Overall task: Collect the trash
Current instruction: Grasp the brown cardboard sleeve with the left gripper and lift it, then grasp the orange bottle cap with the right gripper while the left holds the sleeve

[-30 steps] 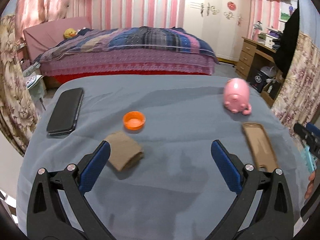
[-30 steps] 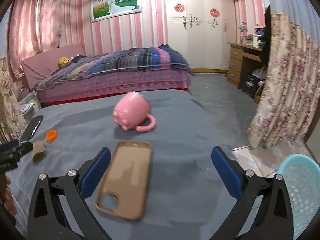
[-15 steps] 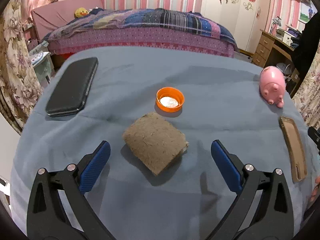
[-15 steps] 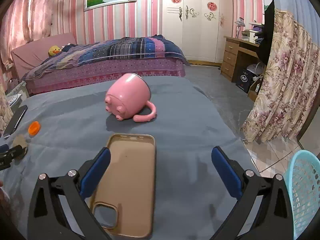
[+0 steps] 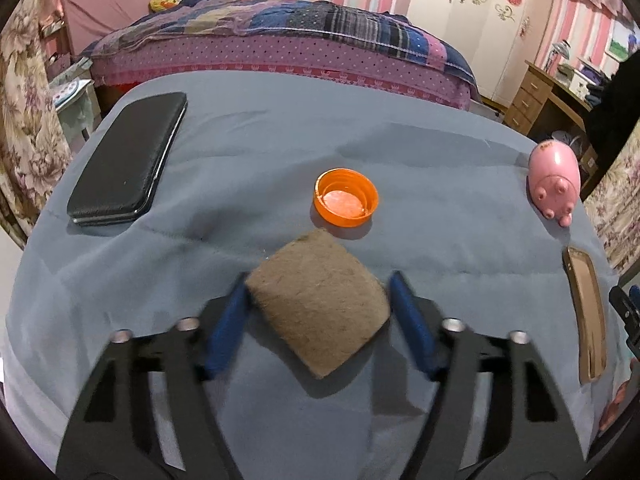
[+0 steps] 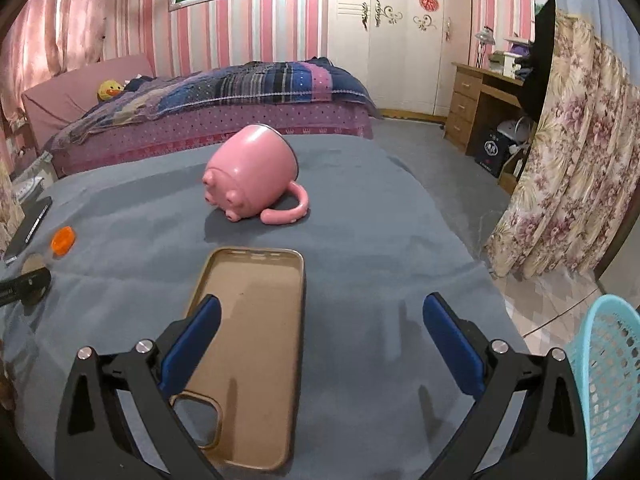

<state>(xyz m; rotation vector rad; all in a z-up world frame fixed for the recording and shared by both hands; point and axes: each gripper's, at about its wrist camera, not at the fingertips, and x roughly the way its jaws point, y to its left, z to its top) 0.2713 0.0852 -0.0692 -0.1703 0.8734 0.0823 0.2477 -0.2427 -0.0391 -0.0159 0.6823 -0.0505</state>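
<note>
A brown, fibrous flattened cardboard piece [image 5: 320, 304] lies on the grey-blue cloth table [image 5: 440, 240], with an orange bottle cap [image 5: 346, 202] just beyond it. My left gripper [image 5: 318, 280] straddles the brown piece. Its jaws are closing, and the blue pads [image 5: 228, 324] stand right at the piece's two side corners without visibly squeezing it. My right gripper [image 6: 322, 300] hangs open over the near end of a tan phone case [image 6: 248, 340], gripping nothing. From the right wrist view, the left gripper [image 6: 24, 284] is at the far left, by the cap [image 6: 63, 240].
A black phone [image 5: 128, 160] lies at the table's left edge. A pink pig-shaped mug [image 6: 252, 172] lies on its side behind the phone case. A turquoise mesh basket [image 6: 608, 380] stands on the floor off the table's right edge. A bed fills the background.
My left gripper came forward and down over the brown piece, and its jaws narrowed from wide apart to the piece's corners. The right gripper sank slightly over the phone case, still open.
</note>
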